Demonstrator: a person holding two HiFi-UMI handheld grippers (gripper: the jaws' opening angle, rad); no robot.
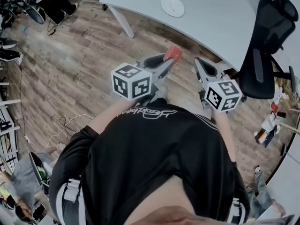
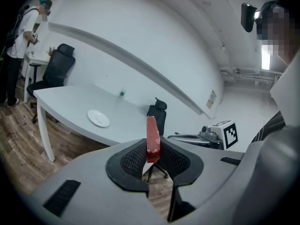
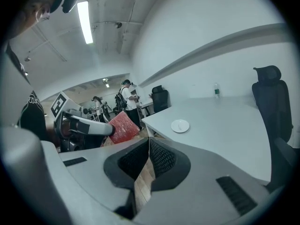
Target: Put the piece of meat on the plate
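Note:
A flat red piece of meat (image 1: 172, 53) stands on edge between the jaws of my left gripper (image 1: 169, 60), which is shut on it above the wood floor. In the left gripper view the meat (image 2: 152, 139) sticks up from the pads. A small white plate (image 1: 172, 6) lies on the white table (image 1: 220, 22) ahead, also visible as the plate (image 2: 98, 118) and the plate (image 3: 180, 125). My right gripper (image 1: 198, 63) is beside the left, shut with nothing between its pads (image 3: 159, 156).
A table leg (image 1: 123, 22) stands near the front corner. A black office chair (image 1: 269, 46) is at the right, beside the table. Cables and gear lie at the far left of the floor. A bottle (image 2: 122, 93) stands on the table's far side. People stand in the background (image 3: 126, 95).

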